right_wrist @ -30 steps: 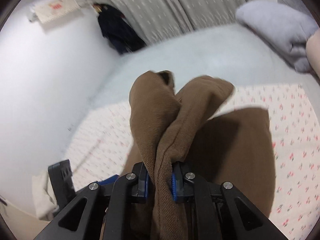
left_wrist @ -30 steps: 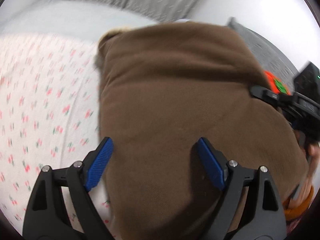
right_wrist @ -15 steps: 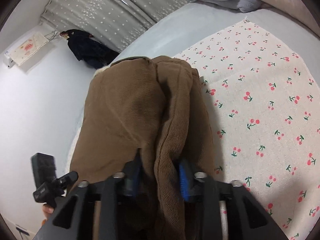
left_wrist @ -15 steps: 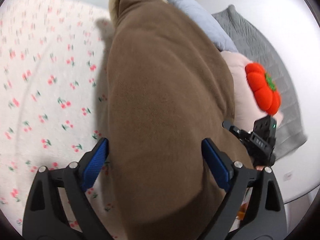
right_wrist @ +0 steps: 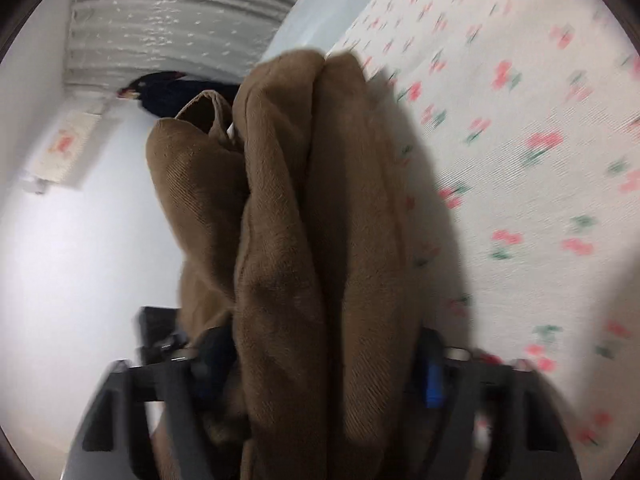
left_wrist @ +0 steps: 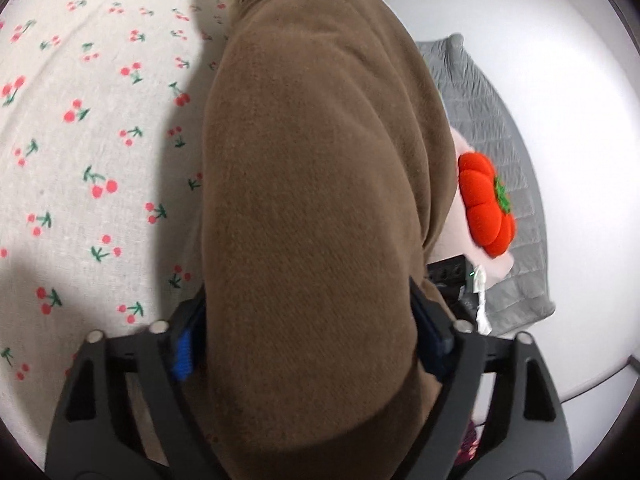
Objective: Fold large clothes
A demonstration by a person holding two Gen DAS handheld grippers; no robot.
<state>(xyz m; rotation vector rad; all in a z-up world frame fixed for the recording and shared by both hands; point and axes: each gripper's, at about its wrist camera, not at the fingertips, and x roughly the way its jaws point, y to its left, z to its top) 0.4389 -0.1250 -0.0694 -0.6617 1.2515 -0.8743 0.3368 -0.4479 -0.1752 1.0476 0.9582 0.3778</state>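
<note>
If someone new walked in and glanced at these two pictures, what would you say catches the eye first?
The bulky brown garment fills the middle of both views, bunched in thick folds between the jaws of each gripper. Around it spreads the white cherry-print sheet, to the left in the left wrist view. The bright orange pumpkin-shaped plush stands out to the right of the garment, on a pale pink cushion over a grey quilt.

No words, brand names or numbers can be read in either view. The white wall panel [right_wrist: 64, 148] in the right wrist view carries a red mark, but it is too blurred to make out.
</note>
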